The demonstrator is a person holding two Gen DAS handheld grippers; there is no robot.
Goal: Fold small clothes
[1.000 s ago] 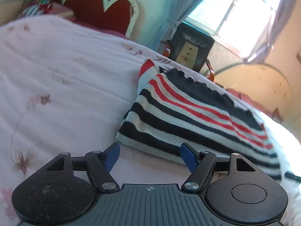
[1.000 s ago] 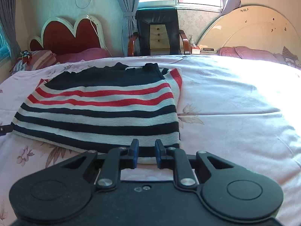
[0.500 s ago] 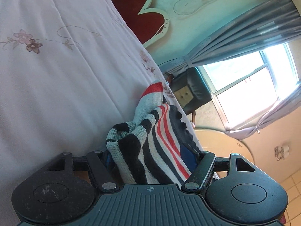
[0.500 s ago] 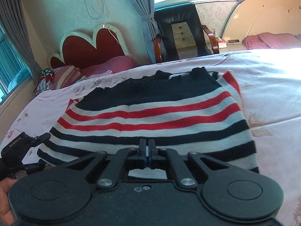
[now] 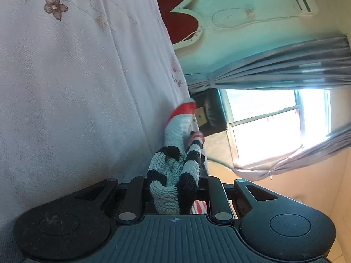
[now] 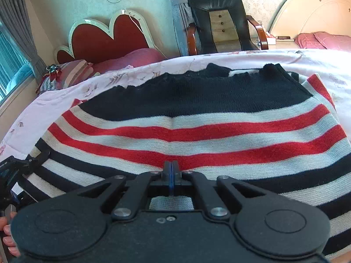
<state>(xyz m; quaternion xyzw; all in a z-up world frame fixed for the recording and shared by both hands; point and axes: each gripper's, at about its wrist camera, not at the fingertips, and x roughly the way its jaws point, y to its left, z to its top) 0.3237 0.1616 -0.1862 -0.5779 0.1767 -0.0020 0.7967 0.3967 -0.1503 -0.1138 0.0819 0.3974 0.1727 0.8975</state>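
Bed with pale floral cover (image 6: pixel 285 59); striped knit sweater (image 6: pixel 197 131) spread flat on it

The wide pale pink flowered bedsheet (image 6: pixel 274 57) around the striped knit sweater (image 6: pixel 197 131) is free; only the black leather armchair (image 6: pixel 219 22) and the red heart-shaped headboard (image 6: pixel 105 37) stand behind the bed.

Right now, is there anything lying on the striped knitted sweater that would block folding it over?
Nothing visible does: the striped knitted sweater lies bare on the floral bedsheet; only the shut right gripper hovers over it.
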